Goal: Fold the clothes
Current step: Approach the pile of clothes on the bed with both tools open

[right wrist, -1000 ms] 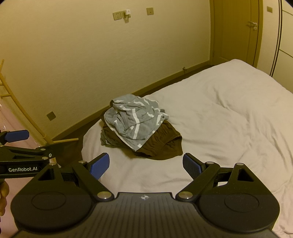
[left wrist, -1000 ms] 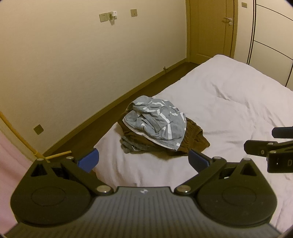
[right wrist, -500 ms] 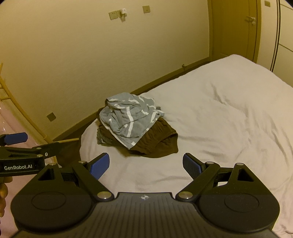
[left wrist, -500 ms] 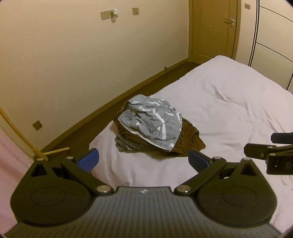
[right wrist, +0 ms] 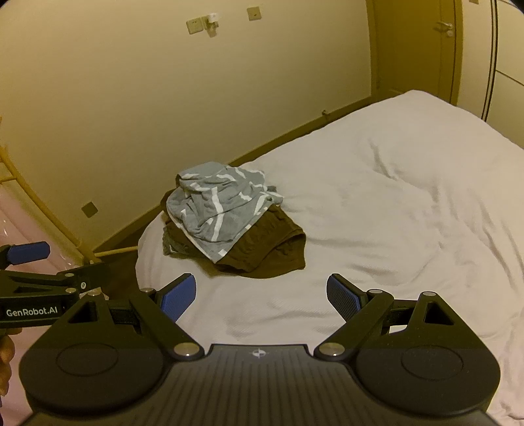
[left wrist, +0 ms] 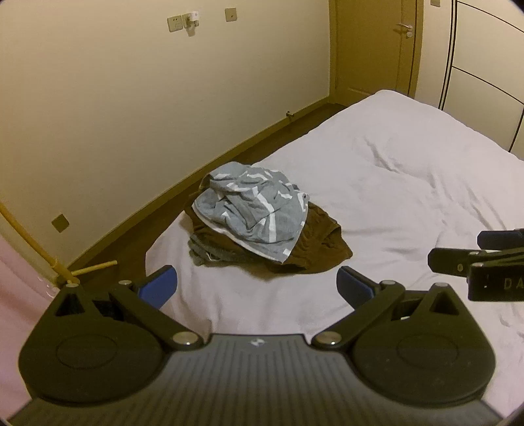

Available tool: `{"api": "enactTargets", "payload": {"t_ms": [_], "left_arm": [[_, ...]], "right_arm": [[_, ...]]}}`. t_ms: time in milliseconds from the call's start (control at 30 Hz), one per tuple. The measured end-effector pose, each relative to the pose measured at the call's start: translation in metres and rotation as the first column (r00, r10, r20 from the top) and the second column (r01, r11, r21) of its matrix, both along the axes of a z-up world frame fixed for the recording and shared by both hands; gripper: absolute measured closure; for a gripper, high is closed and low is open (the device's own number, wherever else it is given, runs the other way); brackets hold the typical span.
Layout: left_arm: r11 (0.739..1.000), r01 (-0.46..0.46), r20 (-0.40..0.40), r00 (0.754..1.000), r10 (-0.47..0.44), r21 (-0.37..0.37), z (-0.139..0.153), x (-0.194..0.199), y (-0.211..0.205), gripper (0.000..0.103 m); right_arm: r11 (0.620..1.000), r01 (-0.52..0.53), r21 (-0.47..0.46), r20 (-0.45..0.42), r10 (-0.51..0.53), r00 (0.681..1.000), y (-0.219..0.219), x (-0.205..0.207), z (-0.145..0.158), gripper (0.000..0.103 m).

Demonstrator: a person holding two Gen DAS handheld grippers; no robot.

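Note:
A crumpled pile of clothes lies near the left corner of the white bed (left wrist: pixel 409 170). On top is a grey garment with white stripes (left wrist: pixel 252 209) (right wrist: pixel 219 203); under it lies a dark brown garment (left wrist: pixel 314 249) (right wrist: pixel 268 245), and a grey piece (left wrist: pixel 203 252) peeks out at the left. My left gripper (left wrist: pixel 257 286) hovers open above the bed's near edge, short of the pile, with nothing in it. My right gripper (right wrist: pixel 262 296) is open too, holding nothing, and hangs at a similar distance. Each gripper shows at the edge of the other's view.
A cream wall with sockets (left wrist: pixel 183 21) runs along the left, with a strip of dark floor (left wrist: pixel 137 226) between it and the bed. A door (left wrist: pixel 370 46) and wardrobe panels (left wrist: pixel 484 65) stand at the far end. A yellow rod (left wrist: pixel 26 232) leans at the left.
Both grippers have drawn back and risen slightly, so the pile sits a little farther away and higher in each view. The clothes have not moved. Both stay open.

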State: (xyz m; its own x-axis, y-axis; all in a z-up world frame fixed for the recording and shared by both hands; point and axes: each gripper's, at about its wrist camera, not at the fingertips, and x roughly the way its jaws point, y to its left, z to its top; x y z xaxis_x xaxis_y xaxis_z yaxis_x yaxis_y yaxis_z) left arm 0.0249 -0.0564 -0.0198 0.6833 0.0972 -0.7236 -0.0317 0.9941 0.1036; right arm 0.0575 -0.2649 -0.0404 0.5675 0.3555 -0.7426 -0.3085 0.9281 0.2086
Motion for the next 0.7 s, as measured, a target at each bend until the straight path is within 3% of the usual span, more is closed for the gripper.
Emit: {"api": "enactTargets", "payload": {"t_ms": [700], "left_arm": [[1.0, 0.008, -0.035, 0.999, -0.007, 0.021, -0.007, -0.011, -0.01, 0.001]], "right_arm": [[1.0, 0.006, 0.03, -0.039, -0.004, 0.999, -0.012, 0.0, -0.013, 0.014]]}}
